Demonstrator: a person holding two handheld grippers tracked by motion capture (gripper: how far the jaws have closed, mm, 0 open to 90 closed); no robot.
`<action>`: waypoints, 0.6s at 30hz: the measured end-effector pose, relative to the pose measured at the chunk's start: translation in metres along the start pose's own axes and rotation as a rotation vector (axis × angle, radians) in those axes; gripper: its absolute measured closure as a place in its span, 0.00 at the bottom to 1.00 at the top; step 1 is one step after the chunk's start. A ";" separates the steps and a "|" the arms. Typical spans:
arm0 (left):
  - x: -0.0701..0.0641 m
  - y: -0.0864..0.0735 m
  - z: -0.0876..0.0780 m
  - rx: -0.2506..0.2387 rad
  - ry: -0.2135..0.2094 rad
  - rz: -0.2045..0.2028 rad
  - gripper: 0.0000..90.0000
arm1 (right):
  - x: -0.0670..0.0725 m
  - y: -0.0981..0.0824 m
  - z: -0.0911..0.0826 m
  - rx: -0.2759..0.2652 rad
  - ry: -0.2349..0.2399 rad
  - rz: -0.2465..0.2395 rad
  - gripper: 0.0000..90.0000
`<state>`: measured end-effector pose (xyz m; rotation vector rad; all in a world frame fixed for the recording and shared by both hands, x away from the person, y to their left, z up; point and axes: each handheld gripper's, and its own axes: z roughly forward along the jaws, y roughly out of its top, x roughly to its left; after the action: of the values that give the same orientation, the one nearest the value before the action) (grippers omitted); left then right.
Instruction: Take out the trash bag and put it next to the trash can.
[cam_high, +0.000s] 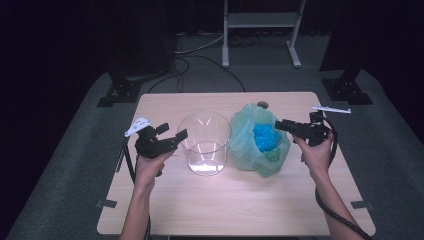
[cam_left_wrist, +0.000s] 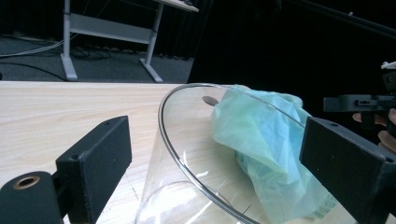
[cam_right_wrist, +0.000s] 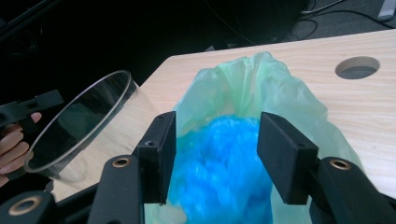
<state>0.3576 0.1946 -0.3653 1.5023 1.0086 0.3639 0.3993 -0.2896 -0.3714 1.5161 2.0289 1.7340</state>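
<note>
Worktop (cam_high: 225, 205) carried a clear glass cylinder (cam_high: 204, 144) beside a green bag (cam_high: 246, 135) holding a blue item (cam_high: 265, 137). Left tool (cam_high: 172, 132) stood wide around the cylinder's rim, pads apart from it. Right tool (cam_high: 280, 124) hovered above the bag, jaws parted and empty.

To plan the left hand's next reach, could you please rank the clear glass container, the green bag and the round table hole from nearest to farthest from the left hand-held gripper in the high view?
1. Clear glass container, right beside the left hand-held gripper.
2. Green bag, just past the container.
3. Round table hole, at the far edge behind the bag.
</note>
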 end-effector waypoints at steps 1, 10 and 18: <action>-0.001 0.000 0.000 0.000 0.000 0.002 0.09 | -0.001 -0.001 -0.003 -0.001 -0.002 -0.002 0.52; -0.003 -0.003 0.004 0.017 -0.008 0.008 0.09 | -0.004 -0.013 -0.023 0.003 -0.052 -0.073 0.51; -0.004 -0.003 0.005 0.018 -0.014 0.025 0.09 | -0.009 -0.028 -0.033 0.028 -0.081 -0.108 0.50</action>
<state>0.3578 0.1882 -0.3682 1.5332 0.9847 0.3623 0.3670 -0.3156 -0.3863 1.4313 2.0628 1.5855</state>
